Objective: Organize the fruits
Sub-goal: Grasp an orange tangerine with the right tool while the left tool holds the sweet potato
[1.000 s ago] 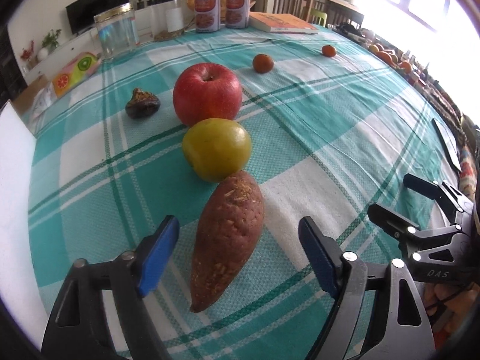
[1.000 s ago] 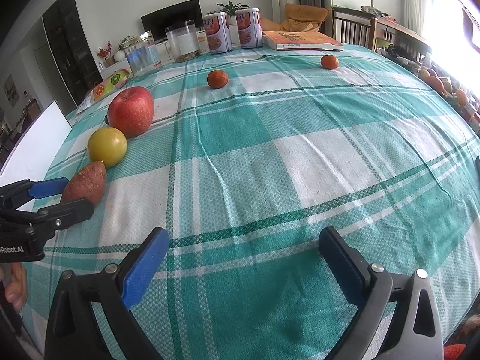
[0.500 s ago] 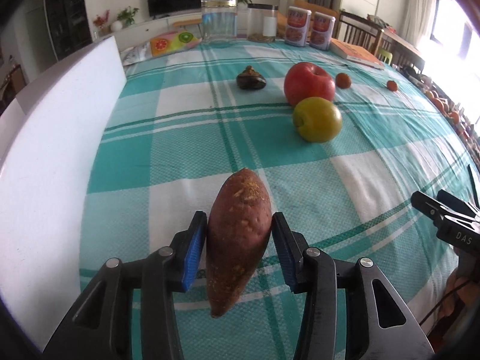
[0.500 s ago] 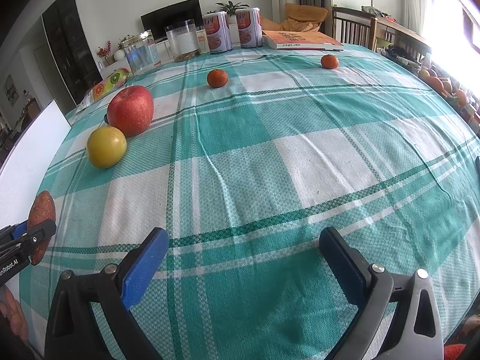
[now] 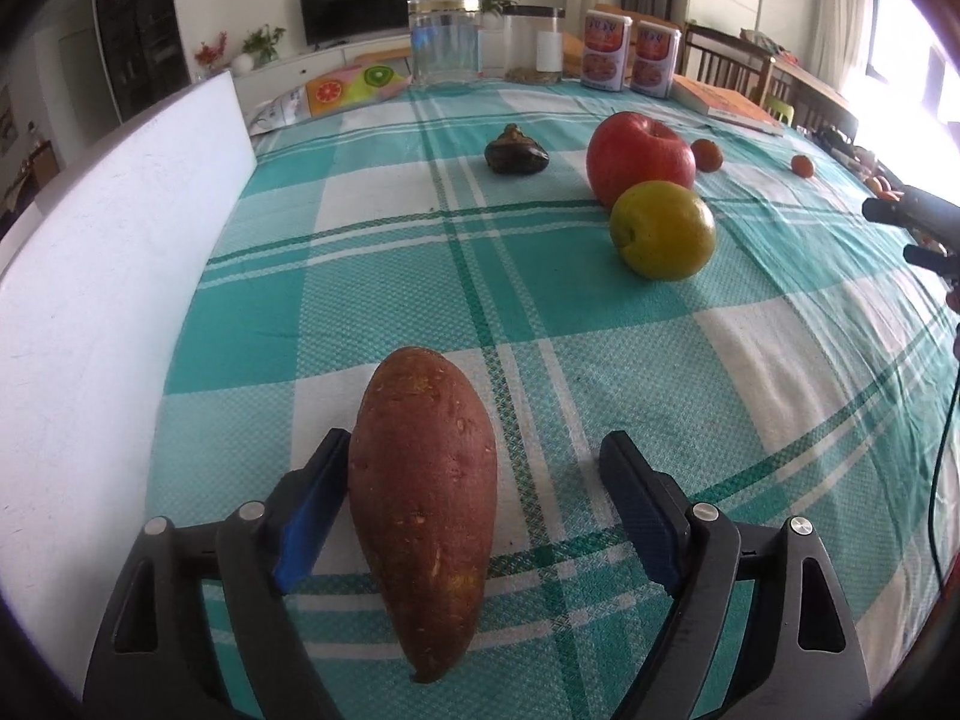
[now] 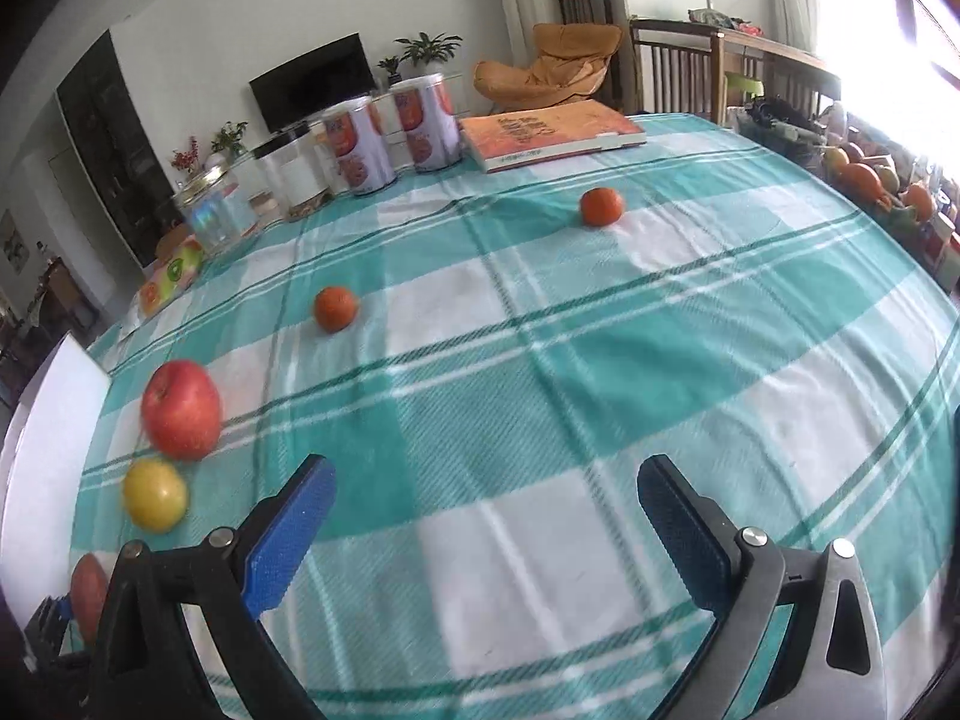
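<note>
One sweet potato (image 5: 423, 498) between open left gripper (image 5: 480, 504) fingers, touching left pad (image 5: 312, 516)

This is a home's living and dining room, centred on a table under a teal plaid tablecloth (image 6: 600, 324). Beyond the table's far edge a flat television (image 5: 362, 11) hangs on the wall above a low white cabinet with potted plants (image 6: 429, 51), and an orange beanbag chair (image 6: 549, 69) slumps in the corner. Wooden dining chairs (image 6: 678, 81) stand behind the table near a bright window.
</note>
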Tool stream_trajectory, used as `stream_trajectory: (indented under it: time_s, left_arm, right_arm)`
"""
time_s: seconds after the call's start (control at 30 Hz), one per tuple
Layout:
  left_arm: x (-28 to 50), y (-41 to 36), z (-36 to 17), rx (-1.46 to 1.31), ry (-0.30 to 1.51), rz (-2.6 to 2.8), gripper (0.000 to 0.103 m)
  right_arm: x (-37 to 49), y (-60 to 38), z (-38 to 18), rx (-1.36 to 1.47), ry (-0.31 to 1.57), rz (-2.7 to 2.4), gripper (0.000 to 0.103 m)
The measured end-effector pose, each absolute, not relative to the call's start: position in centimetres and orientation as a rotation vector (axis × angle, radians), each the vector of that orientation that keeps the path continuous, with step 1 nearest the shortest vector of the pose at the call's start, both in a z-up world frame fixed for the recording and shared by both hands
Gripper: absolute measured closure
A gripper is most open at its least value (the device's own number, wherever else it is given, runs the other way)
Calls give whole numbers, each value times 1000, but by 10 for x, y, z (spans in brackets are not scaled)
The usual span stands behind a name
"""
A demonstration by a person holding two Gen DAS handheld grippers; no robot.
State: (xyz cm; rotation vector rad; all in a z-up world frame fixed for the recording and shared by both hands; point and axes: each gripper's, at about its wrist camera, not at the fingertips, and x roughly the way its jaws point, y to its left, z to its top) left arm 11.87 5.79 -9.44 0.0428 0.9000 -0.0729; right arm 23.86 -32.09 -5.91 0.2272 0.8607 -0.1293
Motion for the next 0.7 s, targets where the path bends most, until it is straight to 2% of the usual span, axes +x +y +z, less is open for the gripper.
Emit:
stream_trajectory:
  time_s: [0.13, 0.27, 0.37, 0.5, 0.57, 0.6, 0.7]
  left_arm:
    - [119, 57, -95, 44, 901, -74, 17]
    - [119, 57, -95, 44, 901, -72, 16]
    - [119, 57, -95, 44, 902, -72, 15]
    - [120, 57, -95, 44, 902, -72, 15]
    - [120, 57, -95, 45, 902, -72, 15]
    - [120, 57, -95, 45, 902, -72, 15]
    - [120, 57, -95, 44, 902, -72, 15]
  right_arm:
    - [307, -382, -58, 330, 910, -150, 20]
    - [355, -404, -60, 349, 912, -127, 24]
    - [385, -407, -71, 354, 941, -127, 33]
    - [411, -407, -84, 322, 965, -154, 34]
    - [419, -401, -86, 243, 982, -158, 48]
    - [419, -398, -83, 219, 975, -142, 72]
    - [402, -390, -69, 242, 921, -104, 71]
